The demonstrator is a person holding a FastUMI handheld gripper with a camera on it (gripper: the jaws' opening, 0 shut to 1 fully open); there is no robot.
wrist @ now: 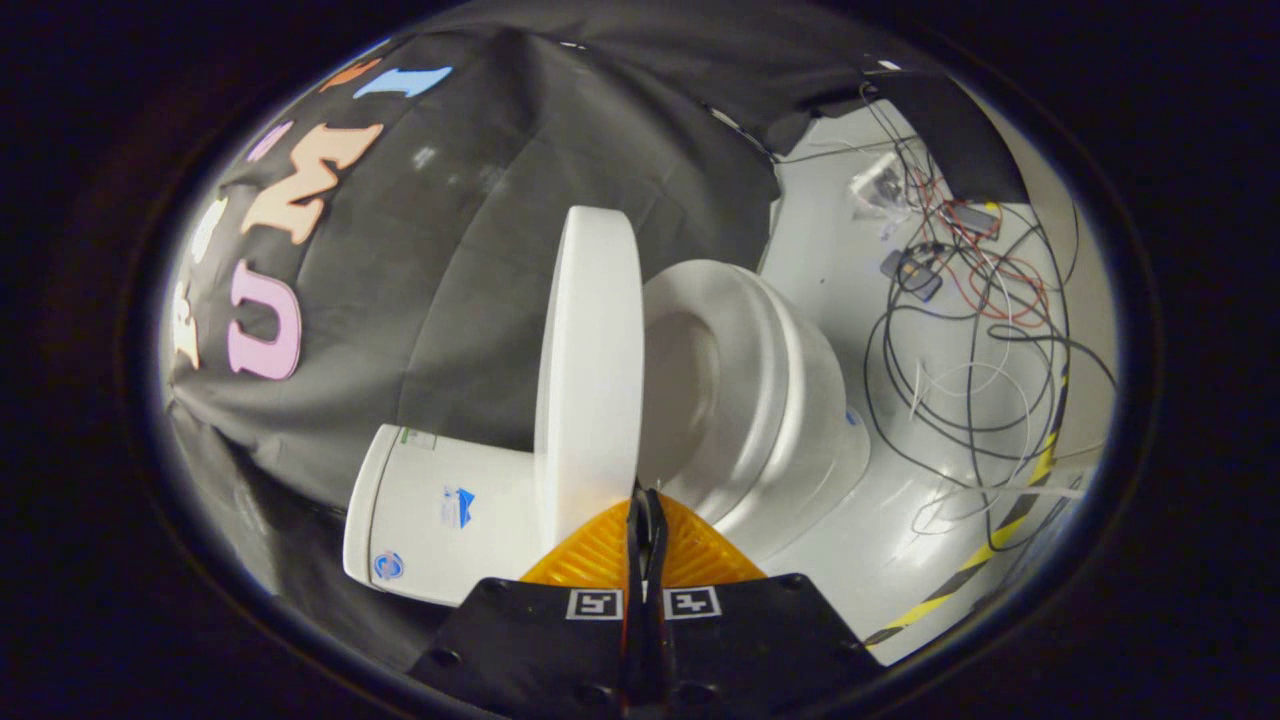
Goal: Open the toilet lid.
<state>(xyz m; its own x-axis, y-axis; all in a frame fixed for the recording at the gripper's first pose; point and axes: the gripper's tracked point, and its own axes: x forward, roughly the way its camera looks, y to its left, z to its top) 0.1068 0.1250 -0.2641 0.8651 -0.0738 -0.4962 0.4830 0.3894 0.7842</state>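
The hand-held gripper (645,500) is seen with its two fingers pressed together, almost no gap being left between them and nothing being pinched. Their tips are met just at the near lower edge of the white oval plastic toilet lid (590,370); whether that edge is actually touched cannot be told. The view is rolled sideways, so the toilet appears tipped over.

The lid is raised well off the seat and is seen nearly edge-on, rising straight beyond the fingertips. To the right of the lid, the white ring-shaped toilet seat (760,340) is laid on the white ceramic toilet bowl (800,440), and the opening of the bowl is exposed between the lid and the seat rim. To the left of the lid, the white boxy ceramic cistern (430,520) is found, with small stickers on its face, set against the black cloth wall (480,200).

Further right, beyond the bowl, the glossy white floor (850,560) is seen. A loose tangle of black, red and white cables (980,330) is spread over it, well apart from the toilet, and a strip of yellow-and-black striped tape (980,555) is laid across the floor near the cables.
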